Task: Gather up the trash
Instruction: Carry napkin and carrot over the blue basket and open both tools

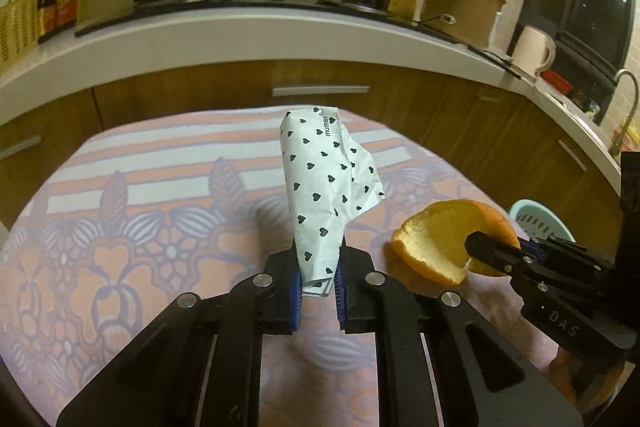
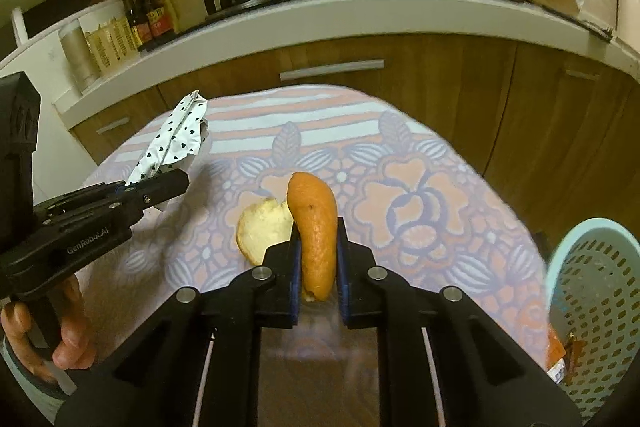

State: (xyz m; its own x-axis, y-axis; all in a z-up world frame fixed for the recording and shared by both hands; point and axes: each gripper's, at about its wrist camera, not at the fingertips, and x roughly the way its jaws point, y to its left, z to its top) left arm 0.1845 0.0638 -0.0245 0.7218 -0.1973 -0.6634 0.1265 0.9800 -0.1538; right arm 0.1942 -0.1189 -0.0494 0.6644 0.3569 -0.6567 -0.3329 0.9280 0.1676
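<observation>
Trash wrapper printed "mumer" sits pinched in our left gripper, orange peel clamped in our right gripper, above the floral-clothed desk in a kitchen.

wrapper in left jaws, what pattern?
White wrapper with small dark hearts; clearest in left wrist view.

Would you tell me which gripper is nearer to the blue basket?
Right. The right gripper, holding orange peel, has the basket just beside it; the left gripper, holding paper, is beyond.
</observation>
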